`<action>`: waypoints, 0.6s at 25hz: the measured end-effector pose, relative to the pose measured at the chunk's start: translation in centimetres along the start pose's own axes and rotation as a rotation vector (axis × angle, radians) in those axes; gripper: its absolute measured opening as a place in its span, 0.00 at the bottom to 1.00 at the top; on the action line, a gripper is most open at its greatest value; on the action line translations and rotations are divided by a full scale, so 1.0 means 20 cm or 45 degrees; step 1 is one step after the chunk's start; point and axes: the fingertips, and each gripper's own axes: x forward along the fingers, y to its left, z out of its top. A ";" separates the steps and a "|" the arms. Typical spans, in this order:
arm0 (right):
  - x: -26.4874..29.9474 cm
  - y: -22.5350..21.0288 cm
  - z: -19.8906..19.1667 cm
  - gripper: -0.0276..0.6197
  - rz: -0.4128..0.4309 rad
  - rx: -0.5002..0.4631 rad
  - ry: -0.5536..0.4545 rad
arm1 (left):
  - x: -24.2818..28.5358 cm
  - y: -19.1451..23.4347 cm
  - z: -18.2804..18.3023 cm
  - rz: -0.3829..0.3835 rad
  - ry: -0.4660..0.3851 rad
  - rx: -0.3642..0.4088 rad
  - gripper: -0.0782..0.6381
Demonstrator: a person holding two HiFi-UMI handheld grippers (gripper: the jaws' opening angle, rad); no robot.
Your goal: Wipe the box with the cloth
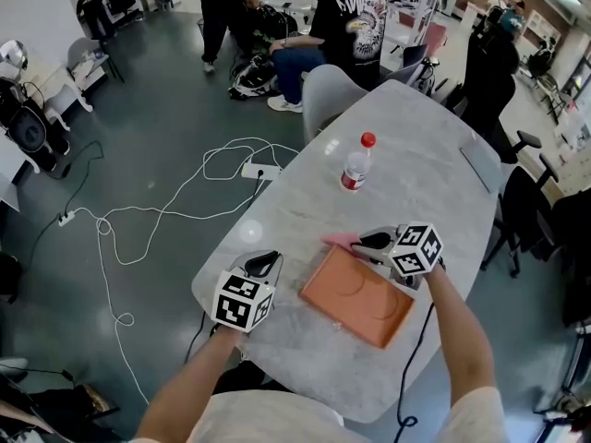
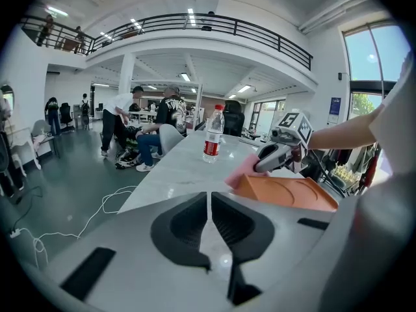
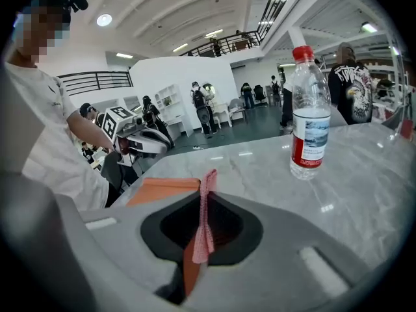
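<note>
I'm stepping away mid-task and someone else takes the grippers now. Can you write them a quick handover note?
Left gripper: shut, empty, at the table edge, left of the box.
Right gripper: shut on the pink cloth, at the box's far corner.
The orange box lies flat on the table; a water bottle stands beyond it.
Done: cloth in hand. Left: wipe the box; how much is already wiped cannot be told.

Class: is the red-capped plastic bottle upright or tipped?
Upright: the red-capped plastic bottle stands base-down on the grey marble table, cap uppermost.
</note>
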 end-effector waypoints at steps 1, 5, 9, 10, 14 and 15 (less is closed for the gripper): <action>-0.01 0.01 -0.01 0.07 0.004 0.003 0.004 | 0.00 -0.01 0.00 -0.004 0.002 0.002 0.15; -0.03 0.02 -0.04 0.07 0.006 0.017 0.010 | 0.02 -0.04 0.00 -0.022 0.005 0.014 0.15; -0.05 0.03 -0.07 0.07 -0.002 0.024 0.014 | 0.03 -0.06 0.01 -0.032 0.002 0.020 0.15; -0.06 0.03 -0.08 0.07 -0.004 0.027 0.014 | 0.03 -0.06 0.01 -0.034 0.002 0.020 0.15; -0.10 0.04 -0.10 0.07 -0.014 0.038 0.014 | 0.04 -0.08 0.02 -0.044 0.006 0.027 0.15; -0.11 0.04 -0.10 0.07 -0.017 0.040 0.016 | 0.04 -0.08 0.02 -0.047 0.005 0.029 0.15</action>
